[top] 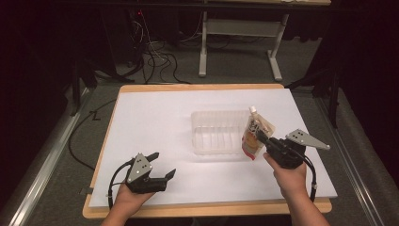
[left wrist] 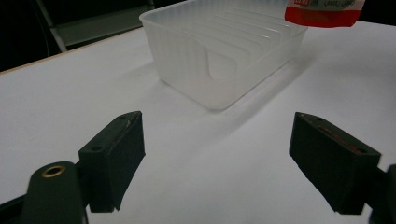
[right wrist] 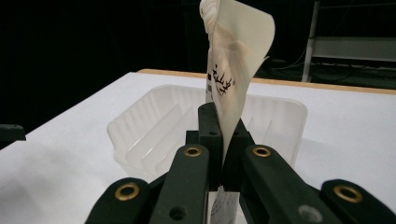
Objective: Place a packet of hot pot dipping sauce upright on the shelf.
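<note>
A cream spout pouch (top: 254,133) with a red bottom edge hangs upright at the right end of a clear plastic ribbed bin (top: 217,132). My right gripper (top: 261,137) is shut on it; in the right gripper view the pouch (right wrist: 236,60) rises between the closed jaws, with the bin (right wrist: 161,126) just behind. My left gripper (top: 163,165) rests near the front left of the table, open and holding nothing. In the left gripper view the bin (left wrist: 219,51) stands ahead of the spread jaws, and the pouch's red edge (left wrist: 322,14) shows at the top right.
A white board (top: 155,122) covers the wooden table (top: 202,208). Beyond the table stand a grey metal frame (top: 237,33) and tangled cables (top: 155,59) on the floor. A cable trails off the table's left side.
</note>
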